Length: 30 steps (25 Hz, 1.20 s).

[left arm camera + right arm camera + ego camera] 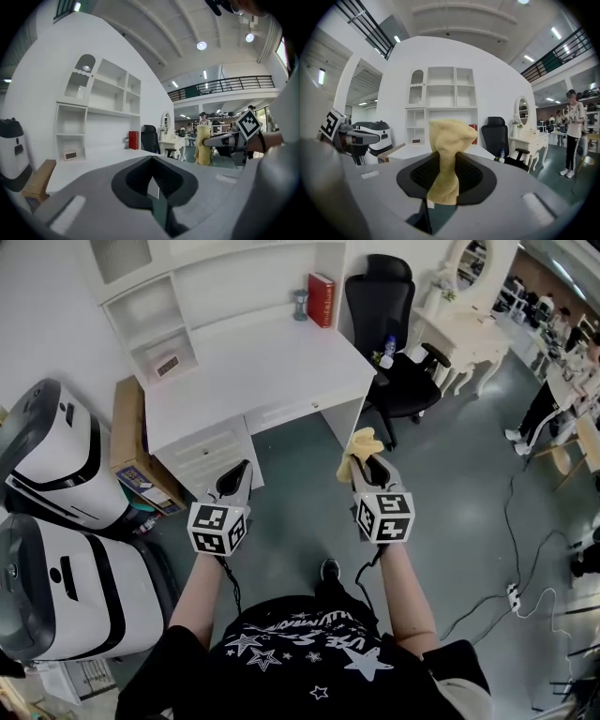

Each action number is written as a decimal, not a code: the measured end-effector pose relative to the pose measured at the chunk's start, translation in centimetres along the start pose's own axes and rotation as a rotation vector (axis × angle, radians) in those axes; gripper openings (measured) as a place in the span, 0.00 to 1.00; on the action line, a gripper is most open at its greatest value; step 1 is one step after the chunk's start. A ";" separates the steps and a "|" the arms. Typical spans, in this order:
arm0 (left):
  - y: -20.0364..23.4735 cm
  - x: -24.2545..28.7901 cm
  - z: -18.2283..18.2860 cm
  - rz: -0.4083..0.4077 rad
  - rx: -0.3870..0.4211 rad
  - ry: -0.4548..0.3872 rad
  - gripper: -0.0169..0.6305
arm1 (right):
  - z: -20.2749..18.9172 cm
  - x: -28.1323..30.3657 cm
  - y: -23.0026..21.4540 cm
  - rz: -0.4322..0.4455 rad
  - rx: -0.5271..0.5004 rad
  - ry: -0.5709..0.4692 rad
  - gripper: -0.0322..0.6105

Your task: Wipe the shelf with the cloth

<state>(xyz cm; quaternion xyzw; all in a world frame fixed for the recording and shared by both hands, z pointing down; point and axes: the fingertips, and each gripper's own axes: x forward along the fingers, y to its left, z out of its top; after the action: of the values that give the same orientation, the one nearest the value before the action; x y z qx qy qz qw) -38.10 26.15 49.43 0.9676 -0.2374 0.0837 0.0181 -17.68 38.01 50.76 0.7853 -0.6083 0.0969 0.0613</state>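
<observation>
**A:** A person stands before a white table (253,362) with a gripper in each hand. The shelf (234,282) rises at 11 o'clock, well apart from both. Where is the cloth?

**B:** The yellow cloth (447,154) is in the right gripper (440,187). Its fingers (472,177) are clamped on the lower part, and the bunched top stands free above them. In the head view the cloth pokes out at 12 o'clock from that gripper. The left gripper (153,187) carries nothing, its fingers (136,180) pressed together.

**A:** What could spoil the wipe?

**B:** Most likely the hold. Only a narrow neck of cloth sits in the pinch. Drag against a shelf board could pull it loose or fold it under, leaving hard fingers to scrape the paint. The red book (321,287) and the small ornament (300,304) beside it stand at 1 o'clock at the back of the table. A careless sweep could topple them. The small clock (169,365) in the cubby at 10 o'clock runs the same risk. The reach is long, and the office chair (384,324) crowds the right side.
</observation>
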 end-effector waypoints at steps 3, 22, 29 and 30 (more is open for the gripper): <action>-1.3 4.5 2.2 0.017 0.008 -0.019 0.03 | 2.0 2.3 -4.5 0.022 -0.010 -0.023 0.25; -0.8 19.1 7.0 0.123 -0.023 -0.059 0.03 | 4.7 15.9 -14.3 0.169 -0.019 0.000 0.25; 4.3 27.2 9.5 0.105 -0.024 -0.106 0.03 | 7.5 24.2 -16.7 0.152 -0.037 -0.014 0.25; 5.2 28.6 10.0 0.099 -0.017 -0.112 0.03 | 8.0 25.7 -17.0 0.151 -0.043 -0.017 0.25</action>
<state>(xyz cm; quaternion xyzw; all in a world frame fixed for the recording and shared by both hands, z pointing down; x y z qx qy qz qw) -13.97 7.75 44.40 0.9577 -0.2863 0.0281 0.0088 5.56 16.32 49.13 0.7366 -0.6682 0.0815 0.0653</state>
